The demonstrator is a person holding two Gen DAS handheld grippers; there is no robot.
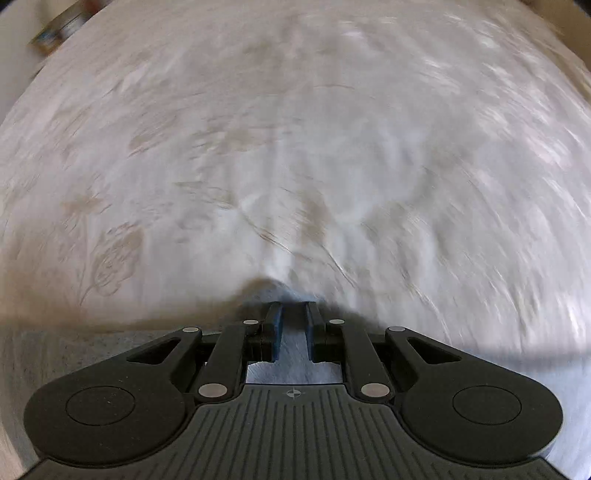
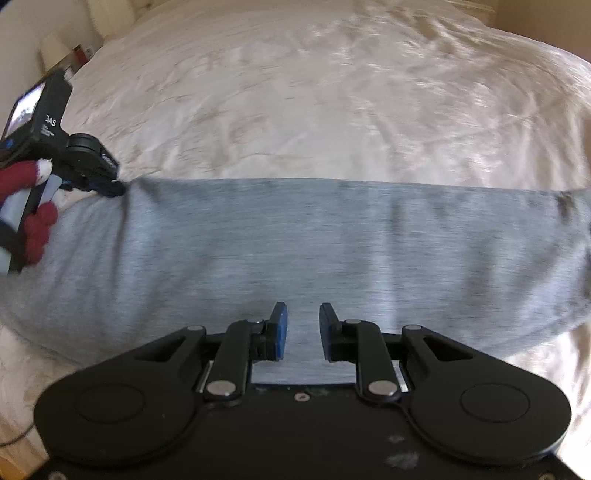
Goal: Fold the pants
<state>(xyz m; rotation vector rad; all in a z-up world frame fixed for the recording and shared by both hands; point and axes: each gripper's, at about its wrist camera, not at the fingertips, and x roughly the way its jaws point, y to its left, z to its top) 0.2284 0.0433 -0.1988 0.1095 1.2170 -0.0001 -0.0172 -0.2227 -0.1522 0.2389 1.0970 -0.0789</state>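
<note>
Grey pants [image 2: 295,240] lie as a wide band across a white bedspread [image 2: 314,92]. My right gripper [image 2: 303,310] is at the band's near edge, its blue pads narrowly apart with grey cloth filling the gap, so it is shut on the pants. My left gripper [image 2: 110,186] pinches the band's far left corner, held by a hand in a red and white glove [image 2: 37,221]. In the left wrist view, the left gripper [image 1: 293,308] is nearly closed with the pants [image 1: 293,339] clamped between its pads. Both views are blurred by motion.
The bedspread [image 1: 295,147] has a faint floral pattern and fills most of both views. A bedside surface with small objects [image 2: 74,55] stands beyond the bed's far left corner. A box-like item [image 1: 59,29] shows at the top left past the bed's edge.
</note>
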